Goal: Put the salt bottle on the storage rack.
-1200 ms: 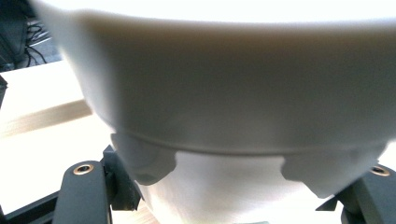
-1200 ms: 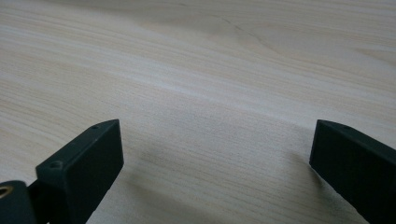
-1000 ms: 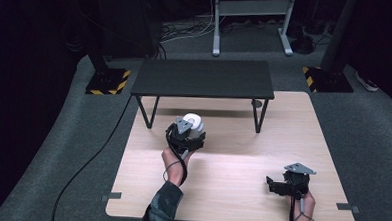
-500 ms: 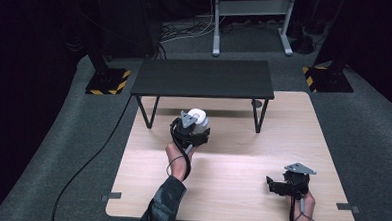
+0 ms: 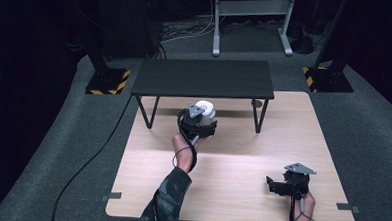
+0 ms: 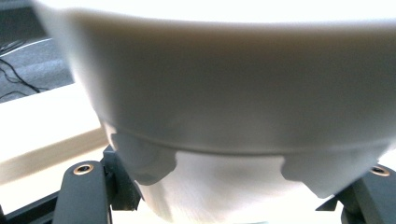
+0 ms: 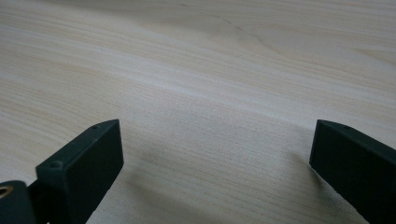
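While your right gripper (image 5: pixel 277 186) rests low at about five o'clock on the wooden table (image 5: pixel 230 192), its jaws stand spread wide apart with nothing but bare wood grain between them in the right gripper view. Farther out, toward twelve o'clock, your left gripper (image 5: pixel 199 121) is held up just in front of the small black bench (image 5: pixel 203 77), its jaws pinching a white bowl (image 5: pixel 204 109). Seen from the left gripper view, that bowl (image 6: pixel 224 93) sits pressed between both jaws, its foot ring toward the camera.
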`<state>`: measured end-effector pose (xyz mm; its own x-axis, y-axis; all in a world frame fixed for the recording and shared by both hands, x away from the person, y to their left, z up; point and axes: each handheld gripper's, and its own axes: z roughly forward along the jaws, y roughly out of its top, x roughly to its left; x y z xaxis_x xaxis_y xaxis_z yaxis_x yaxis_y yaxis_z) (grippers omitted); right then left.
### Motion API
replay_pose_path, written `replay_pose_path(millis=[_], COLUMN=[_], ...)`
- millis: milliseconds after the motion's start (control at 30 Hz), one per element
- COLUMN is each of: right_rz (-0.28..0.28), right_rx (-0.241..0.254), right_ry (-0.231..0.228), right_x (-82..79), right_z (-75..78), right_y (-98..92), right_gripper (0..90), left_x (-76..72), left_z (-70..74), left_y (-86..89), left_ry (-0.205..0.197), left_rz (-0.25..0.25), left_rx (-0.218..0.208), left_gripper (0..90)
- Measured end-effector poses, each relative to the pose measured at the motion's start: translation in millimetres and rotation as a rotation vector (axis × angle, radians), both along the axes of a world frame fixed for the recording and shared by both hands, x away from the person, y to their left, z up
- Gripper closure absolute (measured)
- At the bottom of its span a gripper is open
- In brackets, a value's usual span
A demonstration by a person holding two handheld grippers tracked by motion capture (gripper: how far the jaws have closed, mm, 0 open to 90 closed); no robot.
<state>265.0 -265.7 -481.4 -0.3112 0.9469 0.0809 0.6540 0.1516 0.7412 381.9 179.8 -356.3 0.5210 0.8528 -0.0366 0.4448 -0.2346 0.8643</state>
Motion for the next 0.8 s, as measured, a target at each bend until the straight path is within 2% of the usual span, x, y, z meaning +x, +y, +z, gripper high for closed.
replay_pose_path(millis=[267, 600, 733, 800], right_rz=[-0.001, -0.001, -0.001, 0.000], right_rx=[0.003, 0.007, 0.009, 0.010], right_ry=[0.000, 0.001, 0.001, 0.000], right_x=[-0.1, 0.0, -0.1, -0.2], right_z=[-0.1, -0.1, -0.1, -0.2], right_y=[-0.5, -1.2, -1.6, -1.9], right_gripper=[1.6, 1.6, 1.6, 1.6], left_x=[12.0, 29.8, 34.0, 37.5], left_z=[22.6, 53.6, 63.1, 72.4], left_y=[-10.3, -24.0, -29.7, -36.0], left_ry=[-0.007, 0.008, 0.002, -0.011], left_rz=[-0.017, -0.030, -0.047, -0.058], left_rx=[-0.028, -0.081, -0.083, -0.079], left_gripper=[30.0, 30.0, 30.1, 30.0])
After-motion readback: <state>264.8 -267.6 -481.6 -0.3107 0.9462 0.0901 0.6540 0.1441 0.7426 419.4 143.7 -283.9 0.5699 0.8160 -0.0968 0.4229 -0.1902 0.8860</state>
